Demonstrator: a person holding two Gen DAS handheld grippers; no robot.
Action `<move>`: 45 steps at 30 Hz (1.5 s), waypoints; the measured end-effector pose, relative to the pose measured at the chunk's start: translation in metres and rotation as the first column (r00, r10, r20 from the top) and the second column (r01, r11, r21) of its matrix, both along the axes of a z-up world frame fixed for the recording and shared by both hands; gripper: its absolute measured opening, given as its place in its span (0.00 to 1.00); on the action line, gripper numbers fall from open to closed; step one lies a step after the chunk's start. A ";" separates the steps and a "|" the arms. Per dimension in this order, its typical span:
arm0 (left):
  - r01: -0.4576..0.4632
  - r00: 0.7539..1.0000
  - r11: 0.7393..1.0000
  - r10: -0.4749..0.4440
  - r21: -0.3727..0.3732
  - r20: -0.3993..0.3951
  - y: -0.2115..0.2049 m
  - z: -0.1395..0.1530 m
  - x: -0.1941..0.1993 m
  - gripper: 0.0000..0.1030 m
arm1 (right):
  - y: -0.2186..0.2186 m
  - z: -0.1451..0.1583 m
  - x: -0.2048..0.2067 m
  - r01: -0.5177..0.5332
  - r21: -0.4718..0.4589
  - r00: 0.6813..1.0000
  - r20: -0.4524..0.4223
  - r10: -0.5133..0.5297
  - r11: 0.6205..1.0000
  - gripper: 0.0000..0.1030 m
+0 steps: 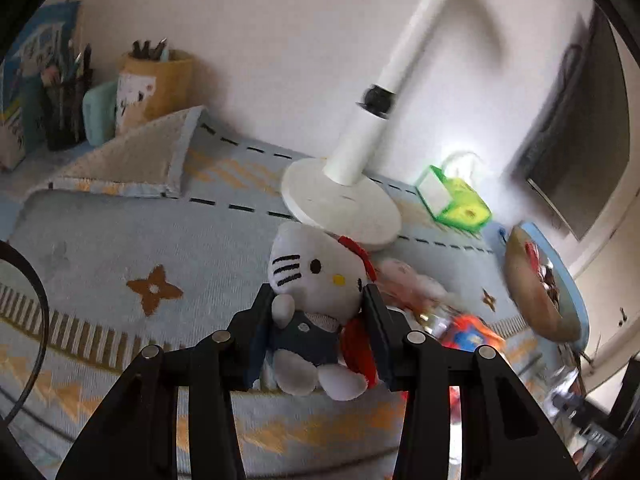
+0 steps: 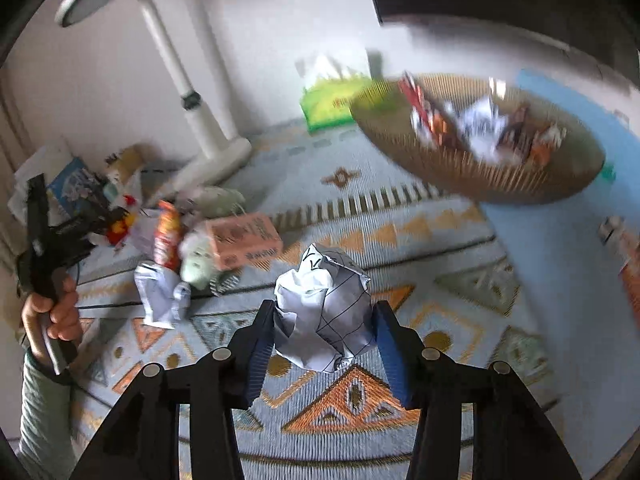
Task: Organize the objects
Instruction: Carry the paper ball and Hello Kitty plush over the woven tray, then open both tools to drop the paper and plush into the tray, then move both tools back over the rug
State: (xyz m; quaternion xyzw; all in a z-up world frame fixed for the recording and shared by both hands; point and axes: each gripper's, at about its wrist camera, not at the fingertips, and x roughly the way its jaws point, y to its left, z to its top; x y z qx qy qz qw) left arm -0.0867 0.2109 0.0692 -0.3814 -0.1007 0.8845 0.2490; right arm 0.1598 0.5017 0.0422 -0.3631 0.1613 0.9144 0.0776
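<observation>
My left gripper [image 1: 318,300] is shut on a white cat plush toy [image 1: 316,280] with a red bow and blue outfit, held above the patterned cloth. My right gripper [image 2: 324,322] is shut on a crumpled ball of white paper [image 2: 326,304] with black lines, held above the cloth. A woven basket [image 2: 452,168] with wrappers and crumpled paper in it sits at the upper right; it also shows in the left wrist view [image 1: 528,292]. The left gripper [image 2: 52,232] and the hand holding it show at the left of the right wrist view.
A white desk lamp [image 1: 340,196] stands on the cloth by the wall. A green tissue box [image 1: 452,196] sits beside it. A pen holder [image 1: 64,108] and yellow cup [image 1: 160,84] stand far left. A pink box [image 2: 244,240], snack packets [image 2: 168,236] and a silver wrapper [image 2: 160,296] lie left.
</observation>
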 end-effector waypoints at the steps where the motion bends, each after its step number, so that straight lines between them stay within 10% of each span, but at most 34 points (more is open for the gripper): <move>1: 0.018 1.000 1.000 -0.018 0.023 0.011 0.002 0.006 0.006 0.39 | 0.001 0.010 0.005 -0.002 0.012 1.000 -0.020 0.002 1.000 0.46; 6: 0.153 0.988 0.987 -0.151 0.055 -0.038 0.044 0.072 0.046 0.39 | 0.024 0.067 0.028 0.040 0.112 0.990 -0.135 -0.025 0.993 0.47; 14: 0.430 0.900 0.896 -0.415 0.114 -0.132 0.156 0.148 0.084 0.39 | 0.093 0.137 0.036 0.213 0.177 0.948 -0.277 -0.159 0.961 0.47; 20: 0.485 0.874 0.866 -0.475 0.123 -0.107 0.242 0.138 0.078 0.39 | 0.152 0.141 0.023 0.291 0.067 0.921 -0.289 -0.261 0.954 0.48; 29: 0.444 0.895 0.893 -0.438 0.072 -0.079 0.318 0.098 0.055 0.41 | 0.199 0.120 -0.019 0.261 -0.019 0.936 -0.240 -0.258 0.965 0.50; 33: 0.417 0.909 0.900 -0.417 0.128 -0.027 0.325 0.076 0.036 0.75 | 0.213 0.108 -0.036 0.187 -0.095 0.946 -0.251 -0.205 0.978 0.81; 38: 0.378 0.917 0.914 -0.392 0.145 0.081 0.312 0.055 0.022 0.75 | 0.219 0.084 -0.034 0.150 -0.143 0.965 -0.196 -0.176 0.978 0.81; 45: 0.386 0.917 0.906 -0.398 0.174 0.039 0.277 0.078 0.032 0.75 | 0.211 0.085 -0.010 0.151 -0.182 0.958 -0.216 -0.189 0.972 0.81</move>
